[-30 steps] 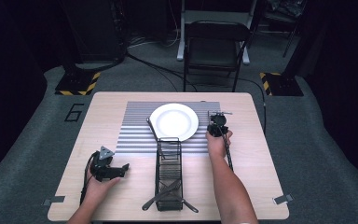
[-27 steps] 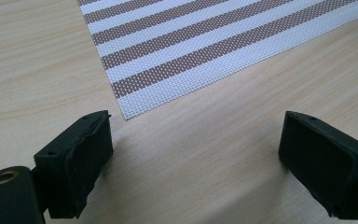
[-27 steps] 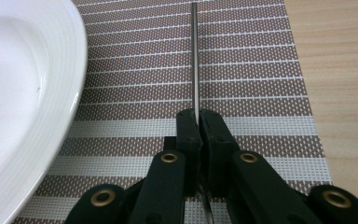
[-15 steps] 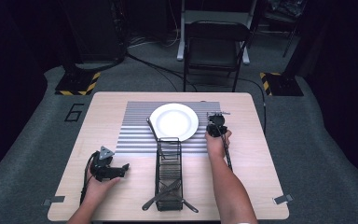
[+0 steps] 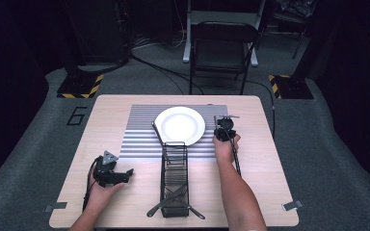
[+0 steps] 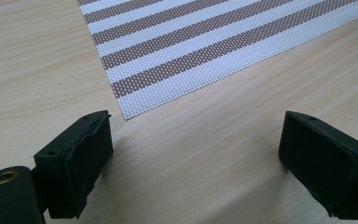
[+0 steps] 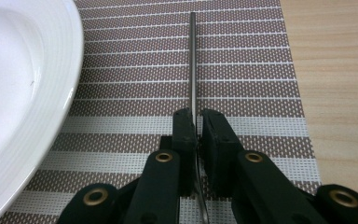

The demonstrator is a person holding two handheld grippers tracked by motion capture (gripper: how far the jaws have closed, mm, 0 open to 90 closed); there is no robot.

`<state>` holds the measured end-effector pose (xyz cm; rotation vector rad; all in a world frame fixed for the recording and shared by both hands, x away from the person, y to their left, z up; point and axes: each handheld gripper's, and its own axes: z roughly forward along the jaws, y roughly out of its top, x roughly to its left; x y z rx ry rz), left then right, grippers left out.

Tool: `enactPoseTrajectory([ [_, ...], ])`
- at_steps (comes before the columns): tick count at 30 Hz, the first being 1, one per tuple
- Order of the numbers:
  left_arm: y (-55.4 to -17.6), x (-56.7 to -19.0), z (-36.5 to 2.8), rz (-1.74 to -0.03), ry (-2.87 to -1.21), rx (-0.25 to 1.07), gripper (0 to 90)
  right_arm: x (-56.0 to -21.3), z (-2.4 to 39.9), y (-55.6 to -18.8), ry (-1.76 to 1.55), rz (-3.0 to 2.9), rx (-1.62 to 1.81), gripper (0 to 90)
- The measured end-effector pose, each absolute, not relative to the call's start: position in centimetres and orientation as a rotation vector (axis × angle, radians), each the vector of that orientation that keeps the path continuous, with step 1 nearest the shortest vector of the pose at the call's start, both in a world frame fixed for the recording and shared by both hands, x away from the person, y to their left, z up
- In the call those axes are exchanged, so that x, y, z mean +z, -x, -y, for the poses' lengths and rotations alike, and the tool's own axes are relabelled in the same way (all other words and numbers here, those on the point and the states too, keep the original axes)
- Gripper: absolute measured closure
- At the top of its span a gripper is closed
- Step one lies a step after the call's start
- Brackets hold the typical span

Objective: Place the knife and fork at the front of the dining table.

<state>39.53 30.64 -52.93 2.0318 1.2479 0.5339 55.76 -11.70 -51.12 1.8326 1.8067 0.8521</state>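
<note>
Steel utensil (image 7: 193, 60) lies on the striped placemat (image 7: 242, 70), just right of the white plate (image 7: 23, 93), as the right tool (image 7: 198, 126) has just been easing its jaws apart; they stand narrow, the handle between them with a sliver of gap, suggesting the piece is being set down. The plate is empty. Near centre of the surface (image 5: 111, 120), a wire caddy (image 5: 173, 166) holds a fork (image 5: 166, 204) and other cutlery. The left tool (image 6: 196, 154) rests wide and empty, near left.
</note>
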Motion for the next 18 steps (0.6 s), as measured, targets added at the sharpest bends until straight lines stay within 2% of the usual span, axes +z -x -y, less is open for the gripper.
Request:
enactPoseTrajectory([
  [18,-39.5,-52.9,-30.6,-1.247,-2.033,0.533,9.5,-51.0,12.7,-55.8,-1.836,-1.806,0.83,80.4],
])
